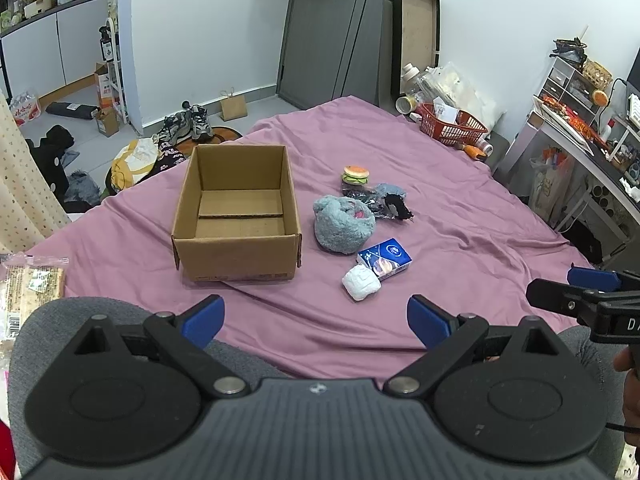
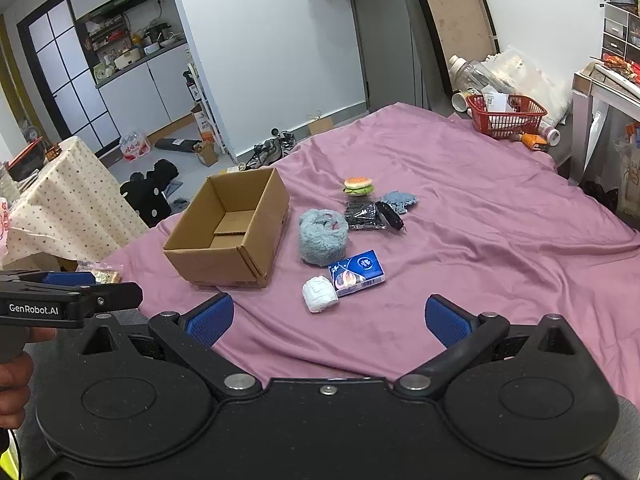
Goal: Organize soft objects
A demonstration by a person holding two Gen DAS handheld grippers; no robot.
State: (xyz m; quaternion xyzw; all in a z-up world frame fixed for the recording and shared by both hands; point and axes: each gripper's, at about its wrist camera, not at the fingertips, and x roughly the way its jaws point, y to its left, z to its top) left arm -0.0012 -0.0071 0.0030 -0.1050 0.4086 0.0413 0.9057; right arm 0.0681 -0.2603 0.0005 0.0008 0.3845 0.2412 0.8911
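With jaws apart, white bundle point(image 1: 361, 282) ahead

Purple-sheeted bed point(image 1: 440, 200) with cardboard box point(image 1: 238, 216)

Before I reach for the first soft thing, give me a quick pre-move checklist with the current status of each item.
1. Left gripper open and holding nothing: ok.
2. Right gripper open and holding nothing: ok.
3. Cardboard box upright, top open, nothing seen inside: ok.
4. White roll nearest the grippers, reachable: ok, but it touches the blue tissue pack, so a grasp may nudge the pack.
5. Fluffy blue pouch free of the box: ok, a gap shows between them.
6. Small items behind, burger toy and black pieces, separable: cannot tell, they lie bunched together.
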